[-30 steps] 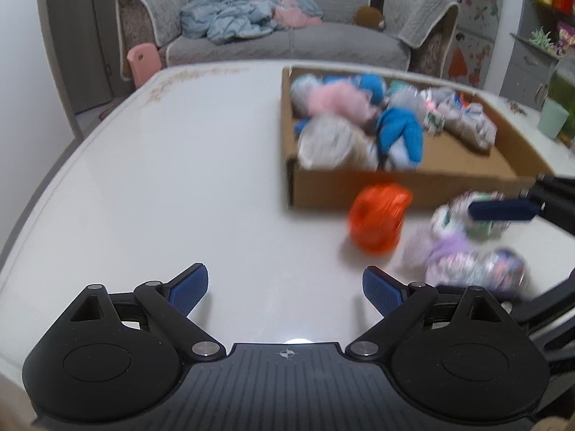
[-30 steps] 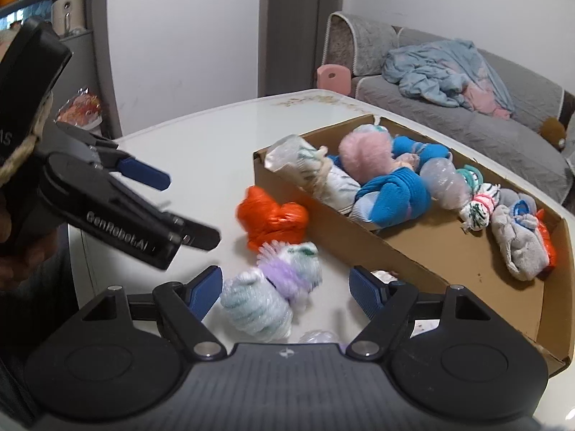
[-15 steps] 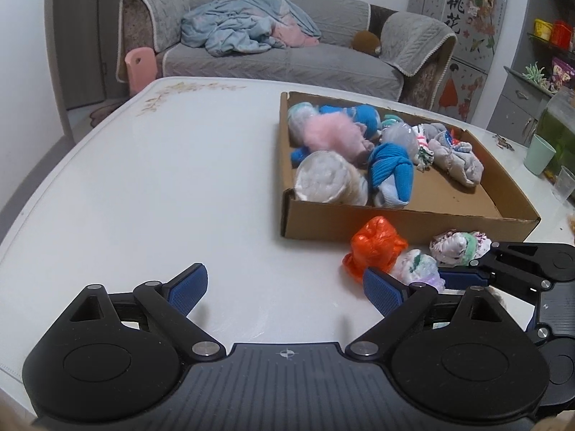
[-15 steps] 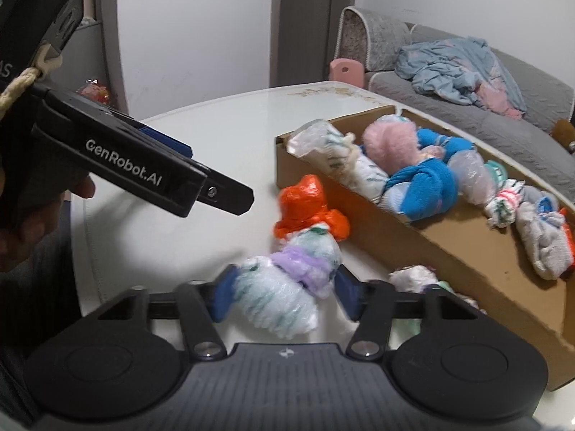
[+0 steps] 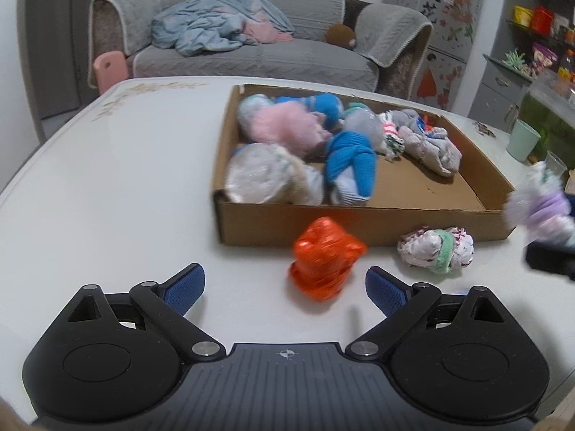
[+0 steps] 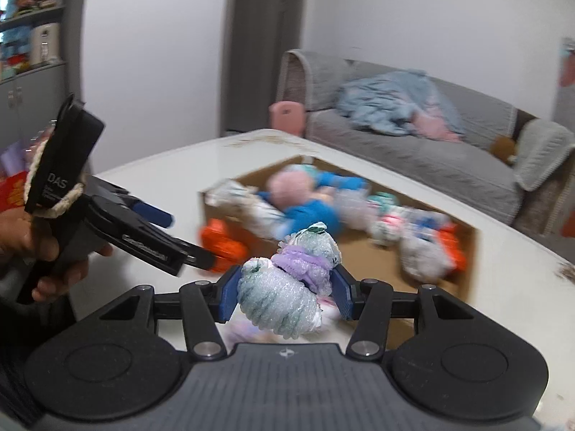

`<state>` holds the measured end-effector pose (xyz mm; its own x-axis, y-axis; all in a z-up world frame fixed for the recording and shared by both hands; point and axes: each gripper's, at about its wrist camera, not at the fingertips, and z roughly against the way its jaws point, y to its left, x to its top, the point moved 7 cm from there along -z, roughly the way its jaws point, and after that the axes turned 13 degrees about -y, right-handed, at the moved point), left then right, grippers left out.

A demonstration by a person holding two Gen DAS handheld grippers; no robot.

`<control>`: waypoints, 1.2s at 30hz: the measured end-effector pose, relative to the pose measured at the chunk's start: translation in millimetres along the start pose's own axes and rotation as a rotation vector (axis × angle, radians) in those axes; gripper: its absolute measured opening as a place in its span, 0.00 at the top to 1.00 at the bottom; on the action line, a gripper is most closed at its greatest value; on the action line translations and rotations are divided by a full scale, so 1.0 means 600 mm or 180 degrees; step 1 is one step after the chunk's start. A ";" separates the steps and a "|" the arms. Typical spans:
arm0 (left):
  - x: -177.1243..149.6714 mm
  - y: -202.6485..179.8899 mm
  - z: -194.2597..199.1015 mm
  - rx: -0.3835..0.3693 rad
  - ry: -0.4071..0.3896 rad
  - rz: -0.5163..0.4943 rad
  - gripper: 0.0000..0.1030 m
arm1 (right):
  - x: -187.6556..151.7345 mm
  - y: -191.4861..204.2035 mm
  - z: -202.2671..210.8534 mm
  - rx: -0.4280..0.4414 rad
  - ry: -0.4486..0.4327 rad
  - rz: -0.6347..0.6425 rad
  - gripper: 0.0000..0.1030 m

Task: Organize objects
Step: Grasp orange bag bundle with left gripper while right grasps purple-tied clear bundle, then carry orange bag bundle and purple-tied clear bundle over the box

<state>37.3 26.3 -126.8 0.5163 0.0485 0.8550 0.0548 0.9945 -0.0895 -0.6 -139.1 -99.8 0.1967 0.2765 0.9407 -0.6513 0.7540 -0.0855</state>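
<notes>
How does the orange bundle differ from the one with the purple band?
The orange bundle lies on the white table in front of the cardboard box, ungripped; the purple-banded bundle is clamped in the right gripper, off the table. The orange bundle is one solid colour; the purple-banded bundle is pale, green-streaked, cinched by a band. Both are outside the box.

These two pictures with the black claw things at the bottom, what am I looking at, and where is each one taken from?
No robot: a person holds a hand-held pincer in each hand, each with a camera looking out along its two blue-tipped fingers. One picture is from the left gripper, open and empty above a white table. The other is from the right gripper, closed on a wrapped sock bundle and lifted off the table. On the table stand a cardboard box full of similar bundles, and in front of it an orange bundle and a floral bundle.
</notes>
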 end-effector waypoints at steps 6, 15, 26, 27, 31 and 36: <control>-0.006 -0.022 -0.026 -0.0101 0.0013 -0.0065 0.08 | -0.036 -0.052 0.011 -0.0255 0.0109 -0.0114 0.52; -0.004 -0.035 -0.038 -0.0171 -0.0072 -0.0193 0.53 | -0.067 -0.056 0.011 -0.0257 0.0174 -0.0262 0.52; 0.025 -0.030 0.005 -0.0165 -0.0101 -0.0326 0.58 | -0.067 -0.073 0.016 -0.0239 0.0242 -0.0246 0.52; 0.037 -0.033 0.012 -0.0193 -0.0116 -0.0322 0.58 | -0.062 -0.075 0.018 -0.0233 0.0228 -0.0227 0.52; 0.104 -0.066 0.029 -0.0314 -0.0279 -0.0445 0.58 | -0.015 -0.090 0.019 -0.0232 0.0113 -0.0034 0.52; 0.199 -0.128 0.016 -0.0526 -0.0447 -0.0558 0.58 | 0.070 -0.116 -0.003 -0.0153 -0.0079 0.0217 0.52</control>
<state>86.4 -43.3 -12.8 0.3638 -0.0989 0.9262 0.2774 0.9607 -0.0063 54.6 -178.9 -55.1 0.1345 0.3140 0.9399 -0.6266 0.7617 -0.1648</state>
